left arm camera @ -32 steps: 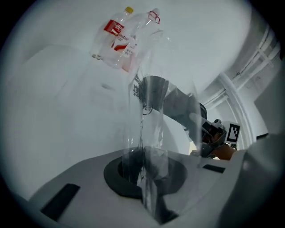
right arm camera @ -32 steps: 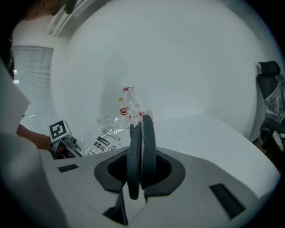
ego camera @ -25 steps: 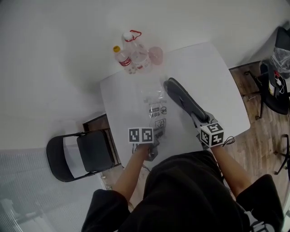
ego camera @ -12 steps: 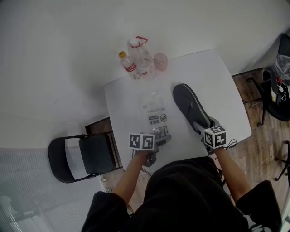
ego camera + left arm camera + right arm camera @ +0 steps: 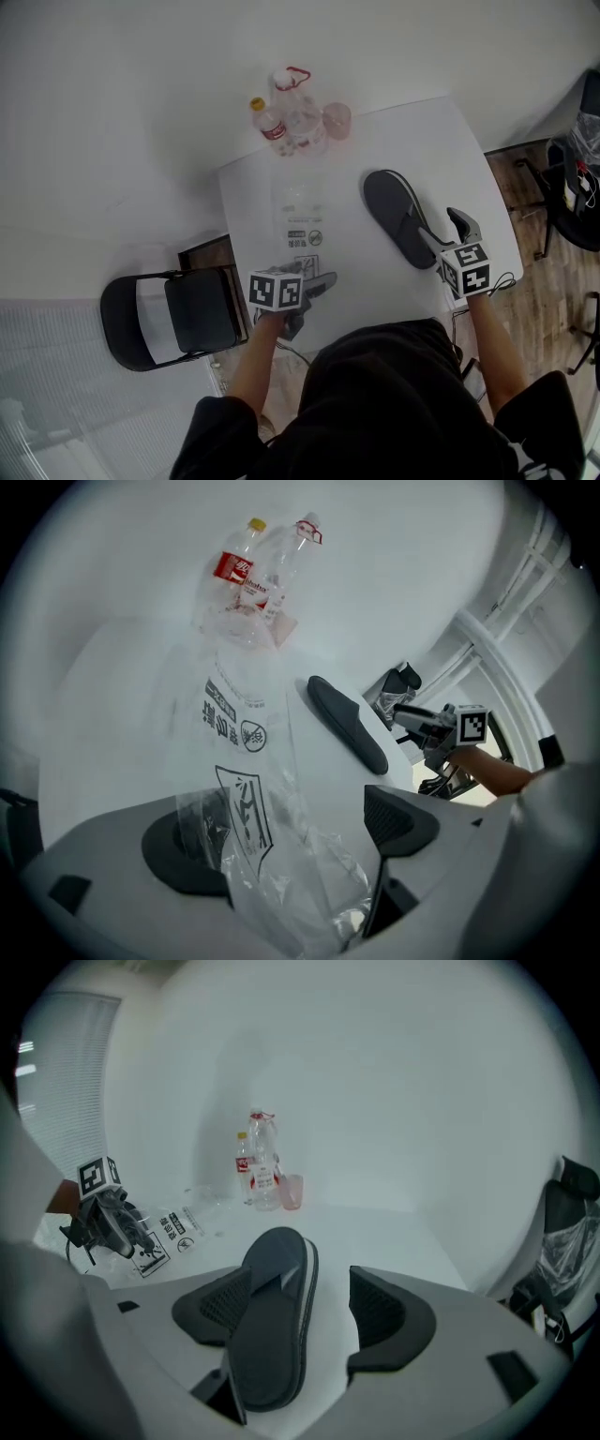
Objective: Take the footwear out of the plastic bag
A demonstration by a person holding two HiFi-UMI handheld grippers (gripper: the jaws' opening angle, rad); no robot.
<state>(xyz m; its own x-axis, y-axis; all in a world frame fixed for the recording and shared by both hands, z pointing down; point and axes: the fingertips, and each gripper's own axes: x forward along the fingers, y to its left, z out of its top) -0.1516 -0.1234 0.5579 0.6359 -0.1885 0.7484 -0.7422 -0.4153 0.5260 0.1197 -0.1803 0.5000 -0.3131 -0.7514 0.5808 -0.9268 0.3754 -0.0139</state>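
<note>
A black folding chair stands on the floor off the table's left edge. Next comes the left hand-held gripper at the near left of the table, pointing steeply down. Its jaws have just been opening and now stand wide apart, with the crumpled near end of the plastic bag lying loose between them. The film drapes across the left pad, though whether it actually touches the pad is hard to tell through the clear plastic. The bag lies flat and empty on the table, its printed side up, stretching away toward two clear bottles and a pink cup at the far edge.

Right of the bag, well apart from it, the dark slipper rests on the table, fully out of the bag. The right hand-held gripper has also just been opening; its jaws are spread, not pressing, with the slipper's near end between them.
</note>
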